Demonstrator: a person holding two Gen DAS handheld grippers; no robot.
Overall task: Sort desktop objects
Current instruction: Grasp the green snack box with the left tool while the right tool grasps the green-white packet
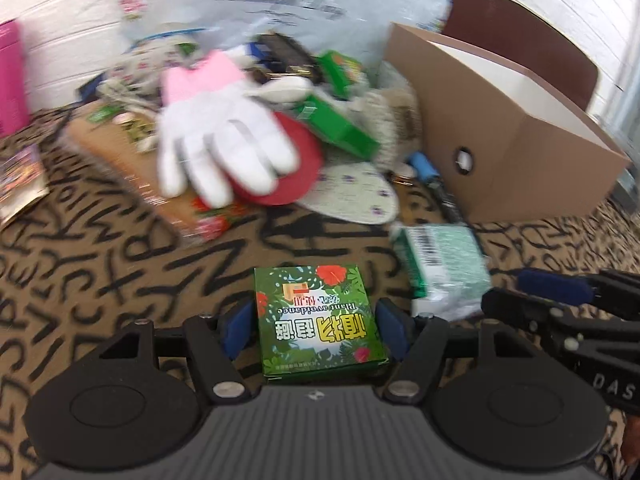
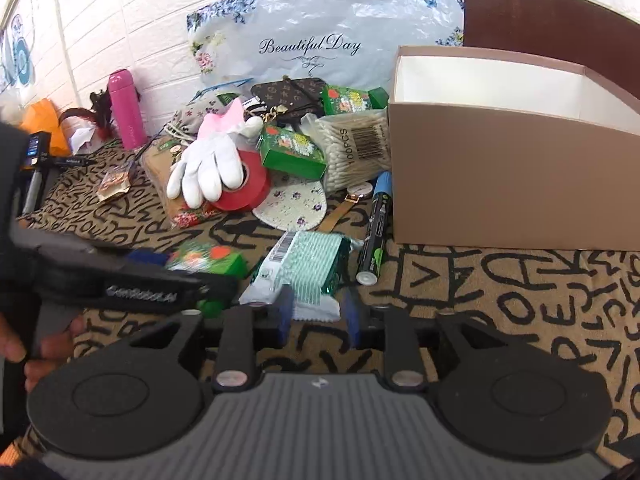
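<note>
My left gripper (image 1: 316,330) is shut on a green floral box (image 1: 318,320), held between its blue pads just above the patterned tablecloth; the box also shows in the right wrist view (image 2: 212,260). My right gripper (image 2: 316,318) is open and empty, its fingers either side of the near end of a mint-green striped packet (image 2: 308,268), which lies flat on the cloth. The brown cardboard box (image 2: 512,184) stands open at the right. A pile behind holds a white glove (image 2: 208,168), a red tape roll (image 2: 248,190) and more green boxes (image 2: 292,152).
A black marker (image 2: 374,232), a watch (image 2: 354,196), a cotton swab bag (image 2: 352,148), a flowered pad (image 2: 292,204), a dark wallet (image 2: 296,94) and a pink bottle (image 2: 126,110) lie around. A plastic bag (image 2: 328,36) leans on the white brick wall.
</note>
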